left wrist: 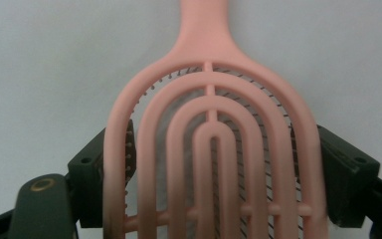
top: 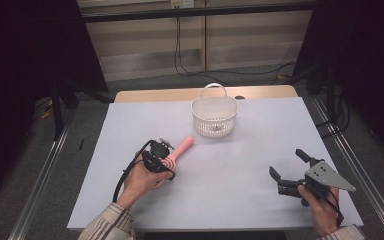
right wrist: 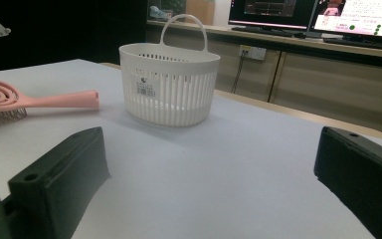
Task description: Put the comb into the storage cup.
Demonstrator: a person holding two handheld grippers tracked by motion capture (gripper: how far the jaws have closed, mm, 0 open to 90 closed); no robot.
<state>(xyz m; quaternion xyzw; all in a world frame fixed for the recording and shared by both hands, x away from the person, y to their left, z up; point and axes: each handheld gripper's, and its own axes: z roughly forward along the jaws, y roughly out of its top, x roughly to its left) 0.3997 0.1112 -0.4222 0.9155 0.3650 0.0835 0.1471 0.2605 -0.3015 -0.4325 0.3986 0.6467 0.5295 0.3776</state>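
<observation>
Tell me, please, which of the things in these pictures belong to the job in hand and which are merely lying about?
In the job:
- pink hairbrush, head between the left gripper fingers
- white basket, standing just beyond the brush handle

Lying about:
- right gripper, open and idle on the table
- cables on the floor behind
- monitors on the far counter

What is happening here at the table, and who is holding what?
A person sits at a white table with a gripper in each hand. The left gripper has its jaws on both sides of the head of a pink hairbrush, whose handle points toward a white basket farther back. It looks like a grip, though contact is hard to confirm. The right gripper hangs open over the table, holding nothing. The basket looks empty.
</observation>
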